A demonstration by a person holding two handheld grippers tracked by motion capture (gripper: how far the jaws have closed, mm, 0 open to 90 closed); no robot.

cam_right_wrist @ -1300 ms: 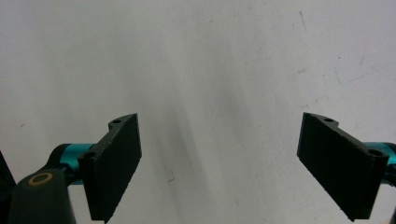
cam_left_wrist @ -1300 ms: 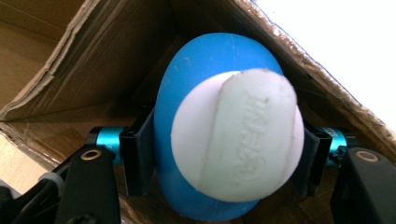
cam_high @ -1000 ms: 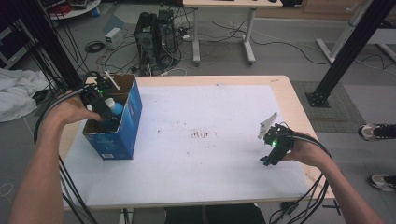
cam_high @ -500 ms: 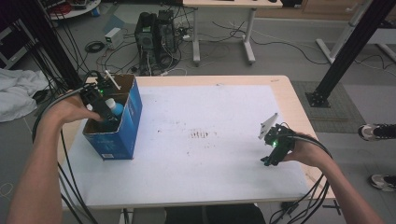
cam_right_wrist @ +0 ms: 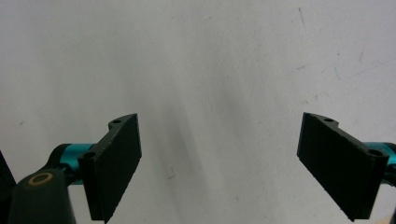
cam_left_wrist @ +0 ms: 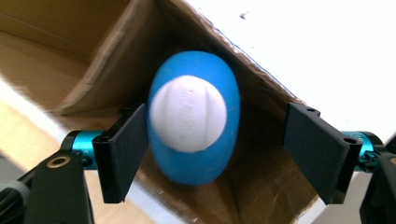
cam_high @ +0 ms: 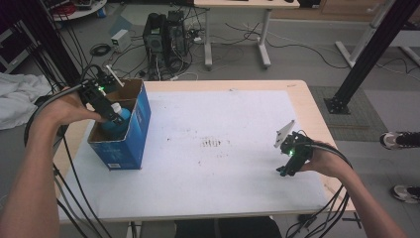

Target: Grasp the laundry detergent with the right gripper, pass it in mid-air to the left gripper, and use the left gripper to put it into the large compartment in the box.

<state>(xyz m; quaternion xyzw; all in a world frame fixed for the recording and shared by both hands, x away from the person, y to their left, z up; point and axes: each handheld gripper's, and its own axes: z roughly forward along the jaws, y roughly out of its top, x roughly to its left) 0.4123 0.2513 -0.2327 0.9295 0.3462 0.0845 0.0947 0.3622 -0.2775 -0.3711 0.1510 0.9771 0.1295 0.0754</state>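
Blue bottle w/ white cap stands upright inside the blue cardboard box at the surface's left edge. Left gripper over it, jaws just been opening, bottle between them but w/ a gap on one side. Right gripper jaws wide apart, nothing between, above white surface.

Lab, computer towers, floor cables, metal frames

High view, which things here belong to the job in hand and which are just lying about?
In the job:
- blue plastic bottle with white cap
- blue cardboard box
- left gripper, jaws just opened off the bottle

Lying about:
- white table mat
- black computer towers
- idle right gripper
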